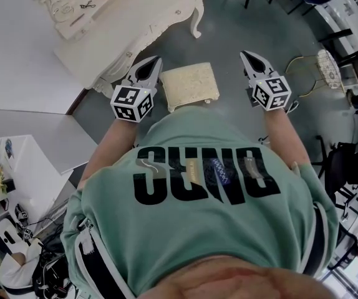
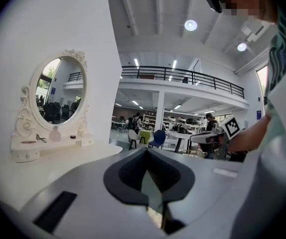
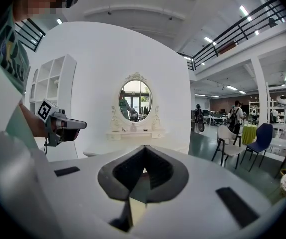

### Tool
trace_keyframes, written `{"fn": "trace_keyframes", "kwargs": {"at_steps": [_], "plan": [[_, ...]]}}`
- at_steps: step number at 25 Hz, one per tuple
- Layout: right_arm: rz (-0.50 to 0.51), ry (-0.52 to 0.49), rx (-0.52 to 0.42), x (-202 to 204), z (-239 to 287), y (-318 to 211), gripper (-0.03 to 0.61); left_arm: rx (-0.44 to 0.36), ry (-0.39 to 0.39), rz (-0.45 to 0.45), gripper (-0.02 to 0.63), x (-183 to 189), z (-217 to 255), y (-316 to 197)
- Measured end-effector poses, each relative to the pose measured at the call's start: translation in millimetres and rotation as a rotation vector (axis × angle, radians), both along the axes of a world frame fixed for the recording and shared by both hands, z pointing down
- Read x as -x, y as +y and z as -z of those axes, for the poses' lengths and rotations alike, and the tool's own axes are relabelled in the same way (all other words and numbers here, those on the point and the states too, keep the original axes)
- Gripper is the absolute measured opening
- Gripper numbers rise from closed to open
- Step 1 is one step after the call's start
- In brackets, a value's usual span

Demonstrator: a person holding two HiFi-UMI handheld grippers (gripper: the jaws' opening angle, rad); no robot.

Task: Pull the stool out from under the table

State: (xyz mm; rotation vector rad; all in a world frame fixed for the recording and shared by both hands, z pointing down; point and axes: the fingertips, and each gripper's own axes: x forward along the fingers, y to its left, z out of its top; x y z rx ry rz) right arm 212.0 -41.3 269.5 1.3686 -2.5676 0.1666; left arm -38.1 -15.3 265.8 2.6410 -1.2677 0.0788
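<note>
A cream cushioned stool (image 1: 191, 86) stands on the grey floor just in front of me, out from under the white dressing table (image 1: 135, 17) at the upper left. My left gripper (image 1: 156, 61) hovers at the stool's left side and my right gripper (image 1: 247, 55) off its right side. Both are shut, hold nothing and do not touch the stool. In the left gripper view the shut jaws (image 2: 145, 152) point level toward the table's oval mirror (image 2: 58, 91). In the right gripper view the shut jaws (image 3: 144, 149) face the same mirror (image 3: 135, 101); the stool is hidden in both.
A white wall (image 1: 17, 55) runs behind the dressing table. A gold wire-frame chair (image 1: 325, 67) stands at the right. White shelving (image 3: 48, 83) is at the left. A white chair (image 3: 230, 138) and a blue chair (image 3: 262, 136) stand farther back, with people in the distance.
</note>
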Motion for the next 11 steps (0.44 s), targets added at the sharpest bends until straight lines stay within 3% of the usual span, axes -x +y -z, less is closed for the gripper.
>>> {"fn": "trace_keyframes", "kwargs": {"at_steps": [11], "plan": [[-0.006,0.002,0.0,-1.8,-1.6,0.7,-0.008,0.003,0.003,-0.009,0.008,-2.4,-0.8,-1.5]]}}
